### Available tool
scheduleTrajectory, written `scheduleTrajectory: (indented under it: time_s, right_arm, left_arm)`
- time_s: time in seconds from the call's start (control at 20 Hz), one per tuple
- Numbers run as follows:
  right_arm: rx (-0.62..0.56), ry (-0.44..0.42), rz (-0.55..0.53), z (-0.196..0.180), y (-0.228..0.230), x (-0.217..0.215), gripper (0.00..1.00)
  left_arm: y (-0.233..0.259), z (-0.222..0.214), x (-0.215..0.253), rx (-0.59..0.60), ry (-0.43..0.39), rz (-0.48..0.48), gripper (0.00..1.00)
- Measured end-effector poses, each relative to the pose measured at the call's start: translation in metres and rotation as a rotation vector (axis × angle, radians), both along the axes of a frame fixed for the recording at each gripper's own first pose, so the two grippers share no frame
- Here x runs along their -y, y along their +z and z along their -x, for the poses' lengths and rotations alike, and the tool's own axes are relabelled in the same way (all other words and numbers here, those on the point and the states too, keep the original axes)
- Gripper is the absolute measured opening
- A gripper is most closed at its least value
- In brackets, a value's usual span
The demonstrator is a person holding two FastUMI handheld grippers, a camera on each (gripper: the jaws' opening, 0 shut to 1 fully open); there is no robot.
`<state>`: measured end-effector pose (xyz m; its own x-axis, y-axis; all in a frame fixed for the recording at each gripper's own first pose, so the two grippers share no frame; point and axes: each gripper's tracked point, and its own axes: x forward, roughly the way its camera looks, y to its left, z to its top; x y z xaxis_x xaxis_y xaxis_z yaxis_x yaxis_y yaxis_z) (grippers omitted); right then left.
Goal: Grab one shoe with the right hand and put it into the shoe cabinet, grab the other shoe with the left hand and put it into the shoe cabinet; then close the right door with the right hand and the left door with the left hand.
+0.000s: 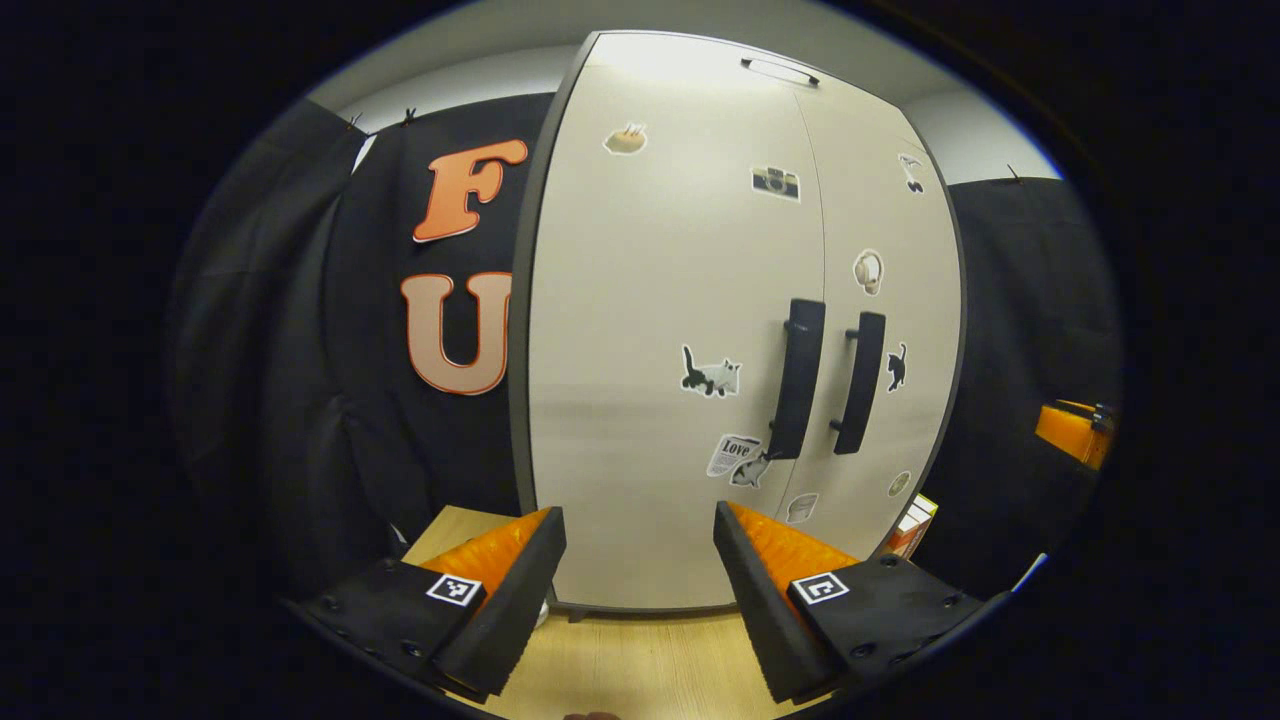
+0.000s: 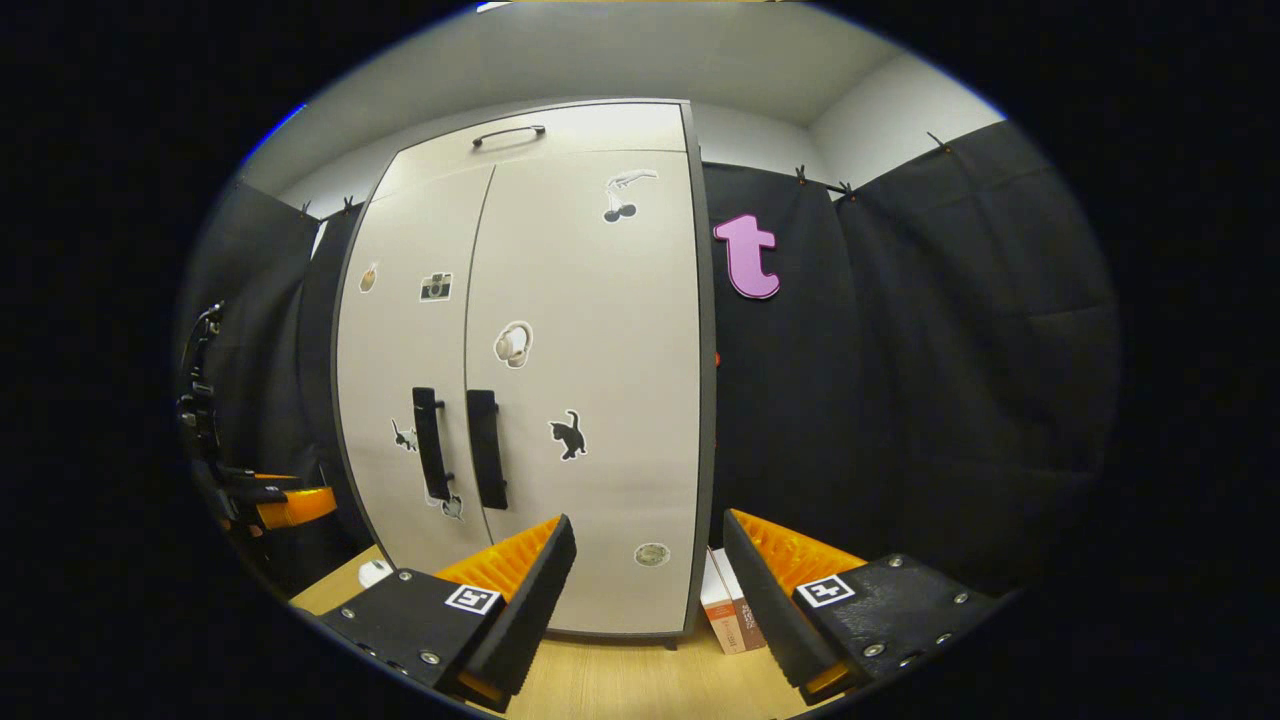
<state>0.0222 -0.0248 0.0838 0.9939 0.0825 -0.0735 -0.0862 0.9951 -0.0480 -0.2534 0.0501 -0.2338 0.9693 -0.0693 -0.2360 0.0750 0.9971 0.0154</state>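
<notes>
One shoe cabinet (image 1: 650, 400) is standing on the worktop (image 1: 640, 670), showing two doors, the left door (image 1: 660, 330) and the right door (image 1: 890, 300), both lying shut, and two dark vertical handles (image 1: 800, 378) sitting side by side at the seam, plus one more handle (image 1: 780, 70) near the top. Stickers are dotting the fronts: six are showing on the left door and five on the right door in the left gripper view. One box (image 2: 728, 605) is standing just beside the cabinet's right side, and two tools, the left tool (image 1: 640, 600) and the right tool (image 2: 648, 610), are hanging open before it.
</notes>
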Motion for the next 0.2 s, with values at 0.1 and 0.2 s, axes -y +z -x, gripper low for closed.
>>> scheduleTrajectory:
  time_s: [0.1, 0.2]
  right_arm:
    - [0.006, 0.006, -0.010, 0.004, 0.009, -0.003, 0.92]
    - [0.013, 0.014, -0.017, 0.008, 0.016, -0.006, 0.92]
  left_arm:
    - [0.029, 0.014, -0.014, 0.039, 0.015, -0.027, 0.97]
    - [0.058, 0.029, -0.031, 0.089, 0.037, -0.056, 0.94]
